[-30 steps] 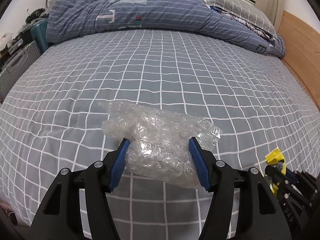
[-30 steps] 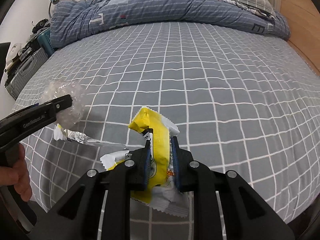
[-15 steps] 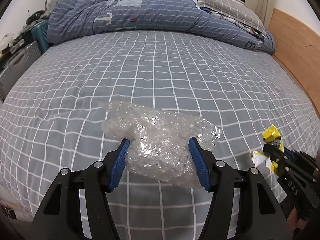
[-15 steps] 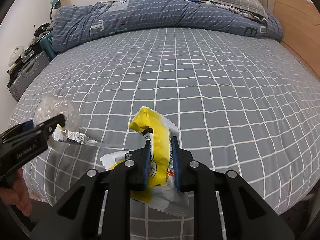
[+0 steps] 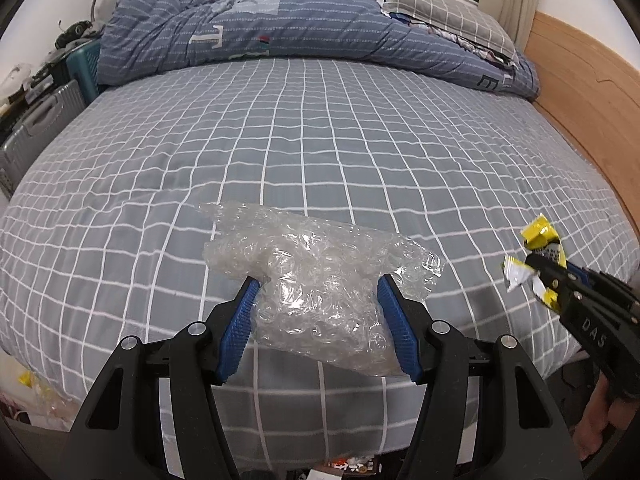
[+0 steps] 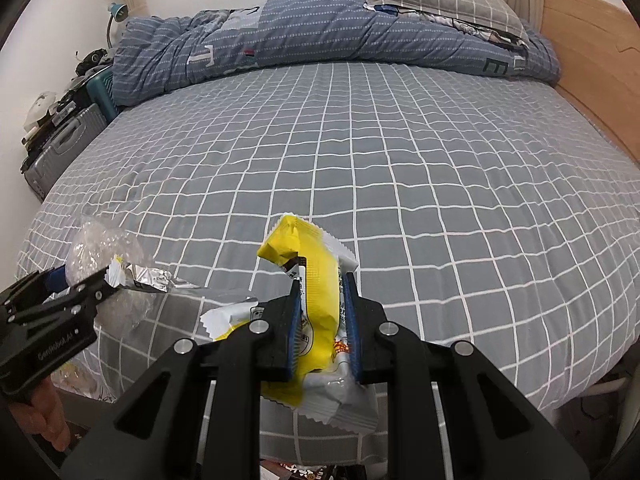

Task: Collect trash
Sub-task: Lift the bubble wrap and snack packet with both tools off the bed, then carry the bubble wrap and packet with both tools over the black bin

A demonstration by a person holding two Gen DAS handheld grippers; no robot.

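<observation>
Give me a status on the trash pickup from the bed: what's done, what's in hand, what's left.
Done: the grey checked bedsheet shows no loose litter. In hand: the left tool is clamped on a wad of clear bubble wrap; the right tool is clamped on a yellow and white snack wrapper, with a silver foil wrapper trailing beside it. Left: dropping it all in a bin, which is not in view.

We can't read the wrapper (image 6: pixel 320 292) print between the pads, the floor clutter (image 5: pixel 348 464) is cropped at the bottom edge, and the suitcase (image 5: pixel 28 136) is cut off left.
</observation>
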